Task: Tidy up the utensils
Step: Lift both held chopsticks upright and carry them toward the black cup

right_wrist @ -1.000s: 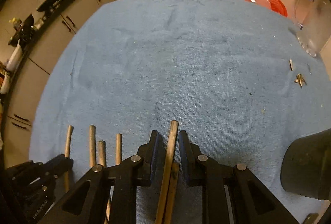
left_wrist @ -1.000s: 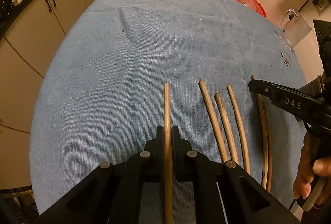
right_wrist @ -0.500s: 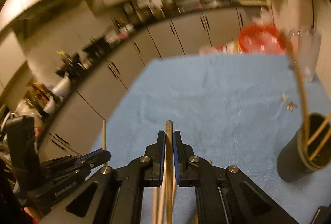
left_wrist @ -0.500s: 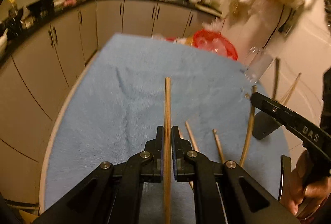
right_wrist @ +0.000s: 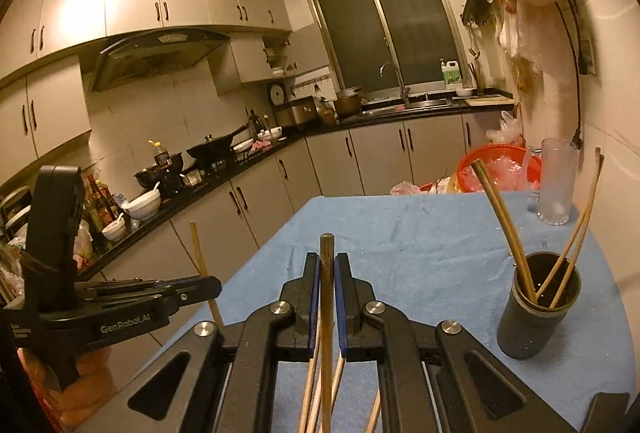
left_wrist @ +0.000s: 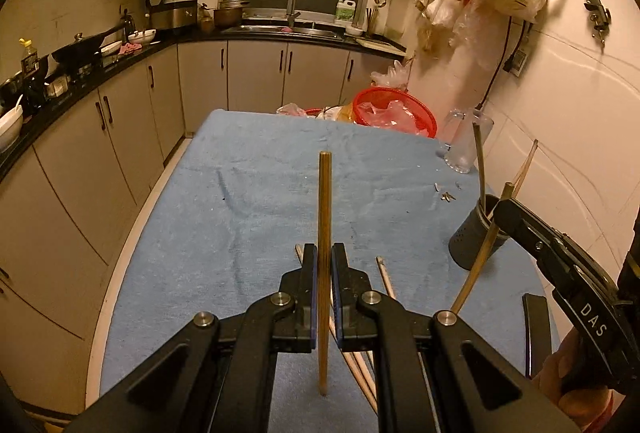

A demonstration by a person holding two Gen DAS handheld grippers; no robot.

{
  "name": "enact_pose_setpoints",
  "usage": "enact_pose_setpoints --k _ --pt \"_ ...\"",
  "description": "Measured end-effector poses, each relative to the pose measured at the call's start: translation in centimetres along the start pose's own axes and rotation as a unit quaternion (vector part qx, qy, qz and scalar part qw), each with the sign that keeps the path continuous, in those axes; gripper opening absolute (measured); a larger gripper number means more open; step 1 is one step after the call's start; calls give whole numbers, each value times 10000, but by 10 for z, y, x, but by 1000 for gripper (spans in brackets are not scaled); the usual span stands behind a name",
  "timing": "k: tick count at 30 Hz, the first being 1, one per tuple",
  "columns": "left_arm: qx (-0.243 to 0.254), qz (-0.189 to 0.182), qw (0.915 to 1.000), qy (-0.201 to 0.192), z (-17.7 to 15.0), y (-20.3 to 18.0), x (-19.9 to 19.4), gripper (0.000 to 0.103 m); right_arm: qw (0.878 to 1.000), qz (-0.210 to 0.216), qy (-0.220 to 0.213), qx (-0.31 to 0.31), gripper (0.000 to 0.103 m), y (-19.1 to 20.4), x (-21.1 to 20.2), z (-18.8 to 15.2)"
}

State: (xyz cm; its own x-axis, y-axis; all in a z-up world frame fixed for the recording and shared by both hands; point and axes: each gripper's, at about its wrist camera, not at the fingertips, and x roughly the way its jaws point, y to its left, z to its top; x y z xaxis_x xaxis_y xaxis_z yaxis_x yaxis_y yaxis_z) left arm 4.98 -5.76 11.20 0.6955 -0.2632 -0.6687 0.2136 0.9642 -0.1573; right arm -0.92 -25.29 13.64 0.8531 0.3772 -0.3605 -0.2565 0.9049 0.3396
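Observation:
My left gripper (left_wrist: 324, 261) is shut on a wooden chopstick (left_wrist: 325, 225), held above the blue cloth (left_wrist: 248, 217). It also shows in the right wrist view (right_wrist: 212, 287) with its chopstick (right_wrist: 200, 257). My right gripper (right_wrist: 327, 273) is shut on another chopstick (right_wrist: 327, 313); in the left wrist view it (left_wrist: 502, 207) holds that chopstick (left_wrist: 478, 265) beside the dark utensil cup (left_wrist: 476, 239). The cup (right_wrist: 538, 313) stands at the right and holds several chopsticks (right_wrist: 500, 217). More chopsticks (left_wrist: 384, 277) lie on the cloth below my grippers.
A glass mug (right_wrist: 556, 181) and a red basket (right_wrist: 500, 169) stand at the table's far end. Small scraps (left_wrist: 446, 195) lie on the cloth. Kitchen cabinets (left_wrist: 120, 121) run along the left, close to the table edge.
Both grippers have lifted off the cloth, each with a chopstick, and tilted up so the kitchen shows. The right gripper closed on its chopstick and now sits beside the cup.

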Motion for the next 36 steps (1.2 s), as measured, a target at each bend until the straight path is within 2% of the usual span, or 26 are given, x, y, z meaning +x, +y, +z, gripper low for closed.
enact_pose_setpoints --k 20,36 --pt "60 -7 9999 -109 -4 -4 -19 7 9996 -19 -243 161 8 -17 -23 5" --pt "351 409 9977 -400 -7 -14 -26 7 9992 -37 -383 146 8 -13 -35 8"
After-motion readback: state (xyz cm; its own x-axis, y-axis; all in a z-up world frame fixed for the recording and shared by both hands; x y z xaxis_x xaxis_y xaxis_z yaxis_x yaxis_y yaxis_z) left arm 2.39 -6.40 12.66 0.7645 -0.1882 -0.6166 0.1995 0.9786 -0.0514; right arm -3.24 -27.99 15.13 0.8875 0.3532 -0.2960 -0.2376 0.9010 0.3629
